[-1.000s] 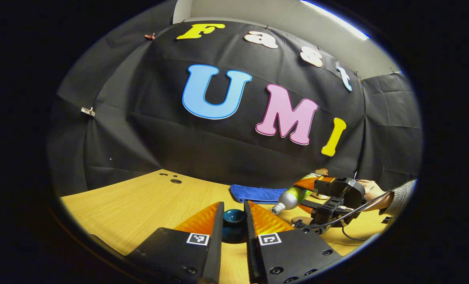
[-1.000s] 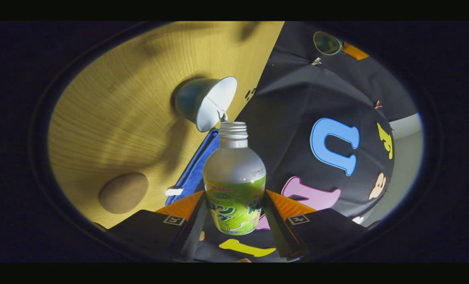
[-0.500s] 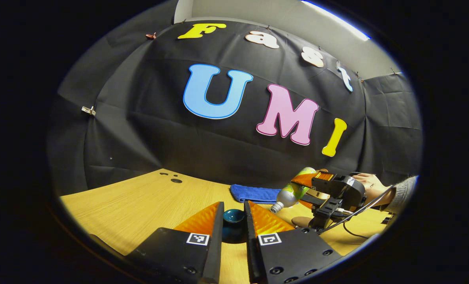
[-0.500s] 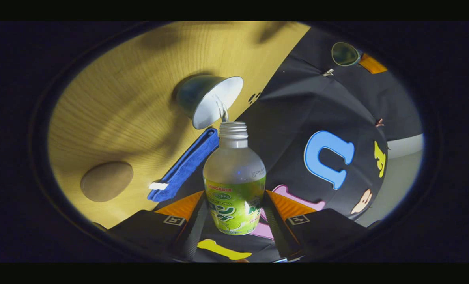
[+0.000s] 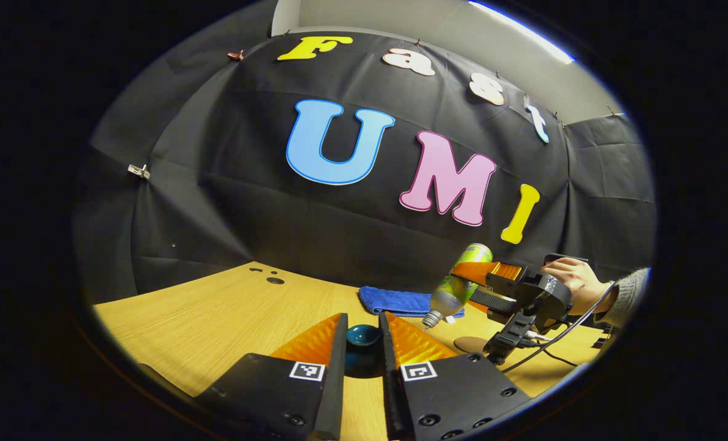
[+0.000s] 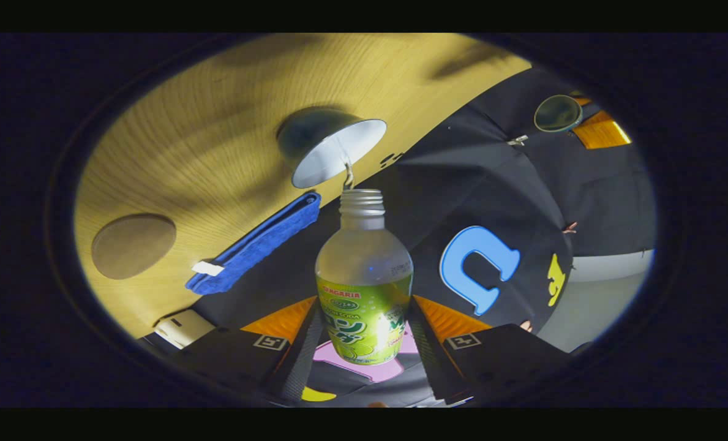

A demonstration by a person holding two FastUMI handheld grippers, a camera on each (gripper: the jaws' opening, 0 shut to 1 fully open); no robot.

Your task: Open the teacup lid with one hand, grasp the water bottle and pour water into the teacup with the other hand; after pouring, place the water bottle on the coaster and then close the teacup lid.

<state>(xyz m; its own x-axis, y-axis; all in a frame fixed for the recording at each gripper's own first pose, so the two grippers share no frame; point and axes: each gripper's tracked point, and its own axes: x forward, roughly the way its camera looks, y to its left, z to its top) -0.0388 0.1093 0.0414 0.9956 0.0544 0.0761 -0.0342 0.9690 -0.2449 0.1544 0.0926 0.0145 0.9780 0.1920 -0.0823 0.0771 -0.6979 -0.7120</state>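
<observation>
Two pairs of tongs are engaged at once, and most of the risk lies with the pour. The right tongs (image 6: 364, 334) are clenched on the water bottle (image 6: 364, 288), both fingers pressed against its labelled body, and the bottle is tipped with its open neck aimed at the teacup (image 6: 330, 150). A thin stream of water is seen passing from the neck to the near edge of the white interior. Because the stream is landing close to the rim rather than the middle, a small drift of the bottle away from the teacup is judged likely to send water onto the counter (image 6: 217, 122). An overfilled cup is a second hazard if the tilt is held too long.

The coaster (image 6: 133, 245) lies on the counter well apart from the teacup, beyond the blue cloth (image 6: 253, 245), so a dripping neck could wet that path.

The left tongs (image 5: 364, 343) are closed on the teacup lid (image 5: 364, 335), which is held clear of the teacup; a loosened grip would drop it.
</observation>
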